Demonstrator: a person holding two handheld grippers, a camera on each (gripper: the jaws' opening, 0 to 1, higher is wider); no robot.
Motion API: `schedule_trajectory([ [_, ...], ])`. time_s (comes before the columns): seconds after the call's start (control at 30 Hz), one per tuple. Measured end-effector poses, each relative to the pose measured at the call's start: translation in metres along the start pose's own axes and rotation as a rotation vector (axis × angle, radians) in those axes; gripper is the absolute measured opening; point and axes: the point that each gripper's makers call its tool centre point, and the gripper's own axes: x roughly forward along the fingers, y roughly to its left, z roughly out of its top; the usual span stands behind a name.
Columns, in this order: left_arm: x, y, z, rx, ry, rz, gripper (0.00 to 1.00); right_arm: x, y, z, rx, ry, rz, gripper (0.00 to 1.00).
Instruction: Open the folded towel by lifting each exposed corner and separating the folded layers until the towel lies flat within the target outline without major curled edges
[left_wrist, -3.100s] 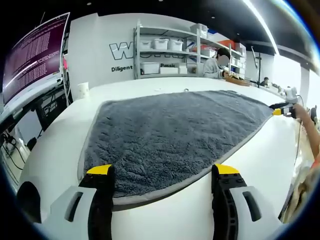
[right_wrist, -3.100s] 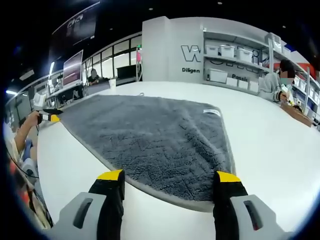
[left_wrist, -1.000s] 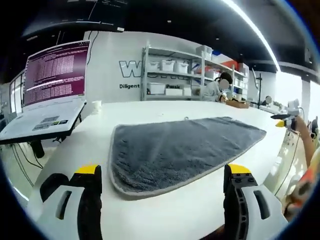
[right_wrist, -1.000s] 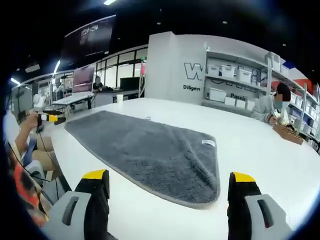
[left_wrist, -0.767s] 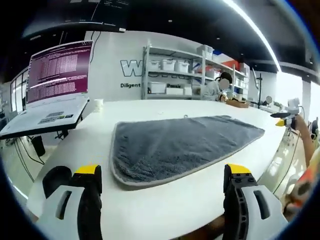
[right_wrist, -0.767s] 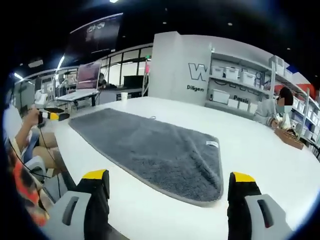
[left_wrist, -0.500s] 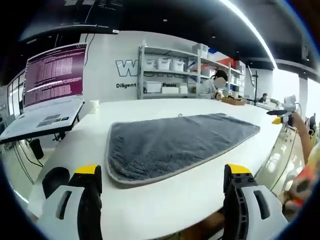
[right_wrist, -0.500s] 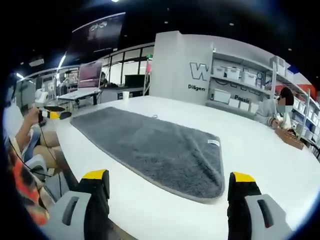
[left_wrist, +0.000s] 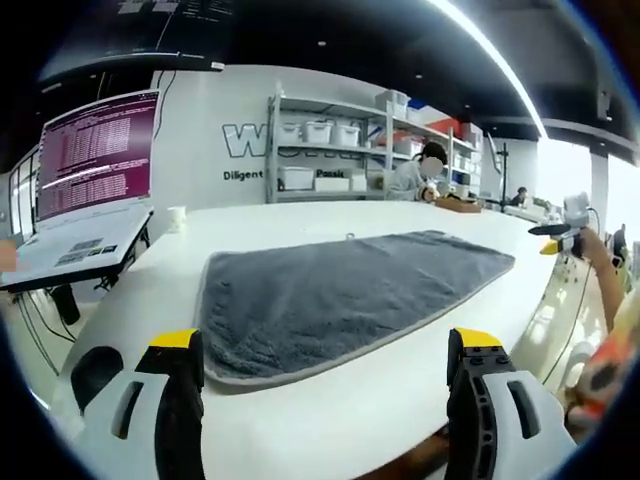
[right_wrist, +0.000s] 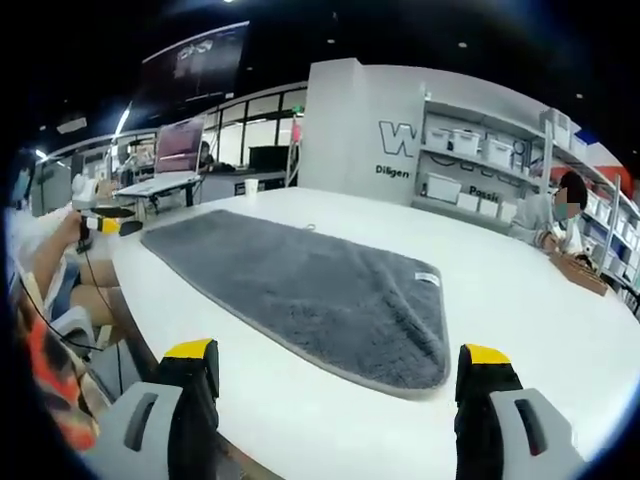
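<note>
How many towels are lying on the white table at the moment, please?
1: a grey towel spread flat on the white table, ahead of both open grippers; the right gripper view shows it too.

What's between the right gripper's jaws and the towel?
Only bare white table, in the right gripper view; the towel lies flat beyond the open right gripper.

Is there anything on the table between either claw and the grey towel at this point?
Nothing visible. In the left gripper view, only bare white table lies between the open left claw and the towel. In the right gripper view, the right claw is likewise open, with bare table before the towel.
</note>
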Motion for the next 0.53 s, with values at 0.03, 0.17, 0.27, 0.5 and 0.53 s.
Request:
schedule_trajectory([
  [0.03, 0.001, -0.001, 0.001, -0.001, -0.003, -0.003, 1.0, 0.0, 0.0, -0.001, 0.001, 0.003, 0.0, 0.99],
  [0.17, 0.005, -0.002, 0.004, -0.002, -0.01, -0.013, 1.0, 0.001, -0.003, -0.004, 0.006, 0.009, 0.001, 0.99],
  [0.27, 0.006, -0.005, 0.005, 0.003, -0.012, -0.022, 1.0, 0.002, -0.002, -0.009, 0.003, 0.023, 0.004, 0.99],
  [0.5, 0.009, -0.009, 0.007, 0.009, -0.017, -0.025, 1.0, 0.004, -0.004, -0.012, 0.012, 0.03, 0.007, 0.99],
  [0.53, 0.009, -0.01, 0.008, 0.012, -0.02, -0.022, 1.0, 0.004, -0.004, -0.012, 0.013, 0.027, 0.006, 0.99],
])
